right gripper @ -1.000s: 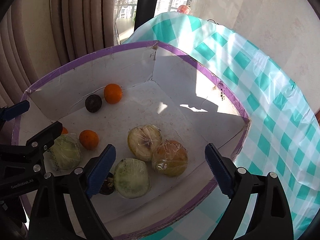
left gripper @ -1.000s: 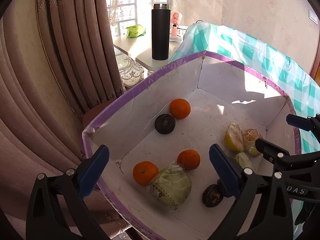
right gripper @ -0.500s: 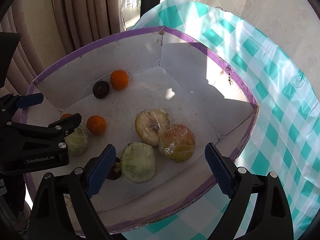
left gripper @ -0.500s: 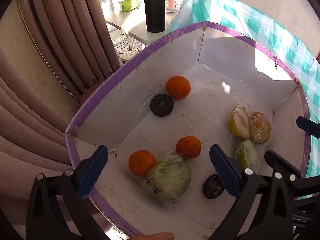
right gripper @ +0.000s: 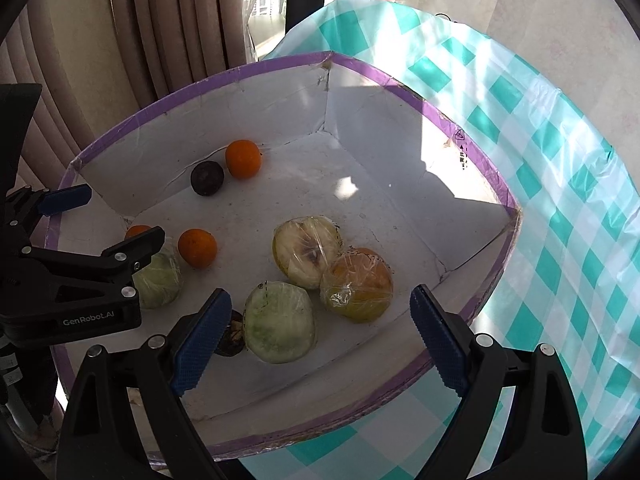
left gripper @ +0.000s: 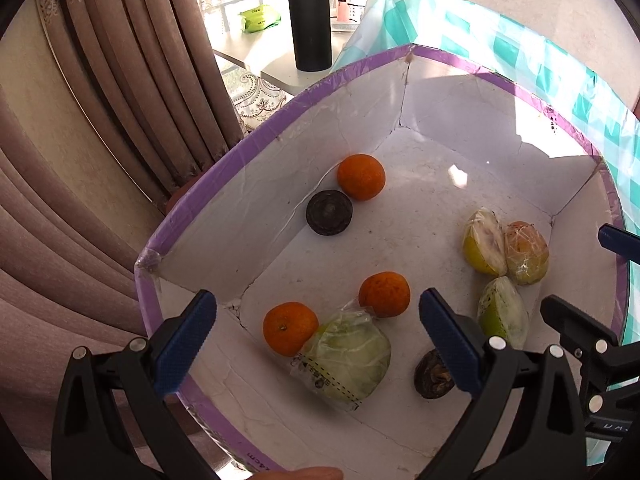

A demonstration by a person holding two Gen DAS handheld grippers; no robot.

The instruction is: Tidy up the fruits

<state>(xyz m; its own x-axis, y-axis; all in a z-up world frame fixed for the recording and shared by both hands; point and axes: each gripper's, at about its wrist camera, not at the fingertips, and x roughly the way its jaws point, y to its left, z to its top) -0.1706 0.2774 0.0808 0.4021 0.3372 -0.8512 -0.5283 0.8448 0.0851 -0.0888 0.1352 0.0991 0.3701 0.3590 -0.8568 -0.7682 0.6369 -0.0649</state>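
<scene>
Both the left claw (left gripper: 318,338) and right claw (right gripper: 320,338) are held agape and empty above the box (right gripper: 472,148), where fruits lie scattered; the wrapped green half (right gripper: 279,328) should be straddled squarely before closing.

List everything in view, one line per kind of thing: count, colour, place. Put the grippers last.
box: one, white inside, purple-taped rim, on the checked cloth.
oranges: three, orange; one at the far wall, two near the front left.
dark round fruits: two, blackish; one beside the far orange, one at the front.
wrapped cut fruits: four, green, yellow and orange; three clustered right, one front left.
tablecloth: one, teal and white check.
flask: one, black, on a side table.
curtain: one, brownish, left.
left gripper: open.
right gripper: open.
</scene>
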